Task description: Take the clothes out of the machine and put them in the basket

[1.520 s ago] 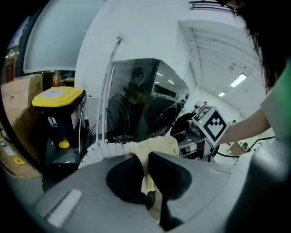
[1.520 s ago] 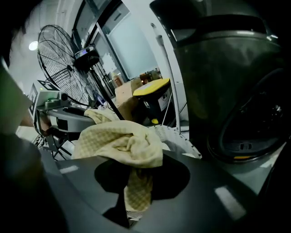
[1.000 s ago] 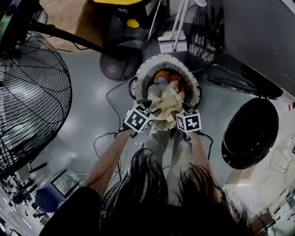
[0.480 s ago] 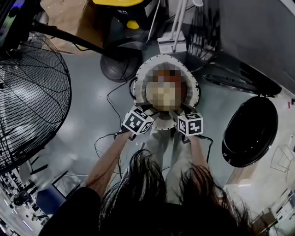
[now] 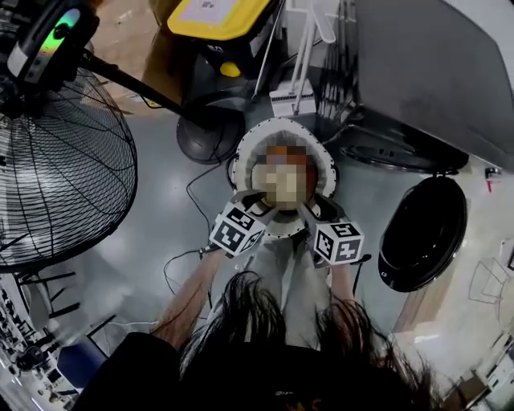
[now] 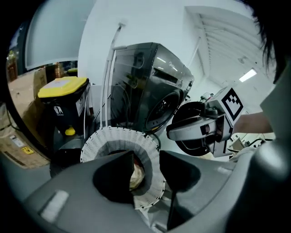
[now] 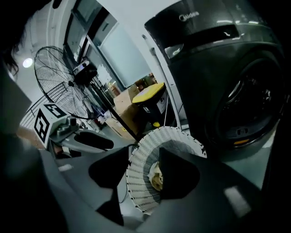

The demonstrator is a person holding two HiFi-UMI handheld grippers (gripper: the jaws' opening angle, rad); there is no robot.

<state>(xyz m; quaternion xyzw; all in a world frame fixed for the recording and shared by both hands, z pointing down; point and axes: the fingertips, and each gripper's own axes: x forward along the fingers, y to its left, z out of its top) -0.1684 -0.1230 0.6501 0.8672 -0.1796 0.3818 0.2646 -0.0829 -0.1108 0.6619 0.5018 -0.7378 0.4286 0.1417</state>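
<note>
A white slatted basket stands on the grey floor in front of me, with clothes in it; a beige cloth lies on top. A blurred patch covers the pile in the head view. Both grippers hang above the basket's near rim. My left gripper is open with nothing between its jaws. The jaws of my right gripper have just been closing; they stand apart and empty. The dark washing machine is at the right, its round door swung open.
A large standing fan fills the left side, its black round base just behind the basket. A yellow-lidded bin stands at the back. Cables trail over the floor left of the basket.
A second ago both grippers were at a beige cloth over the basket. Now it lies in the basket, and both grippers have risen, empty.
</note>
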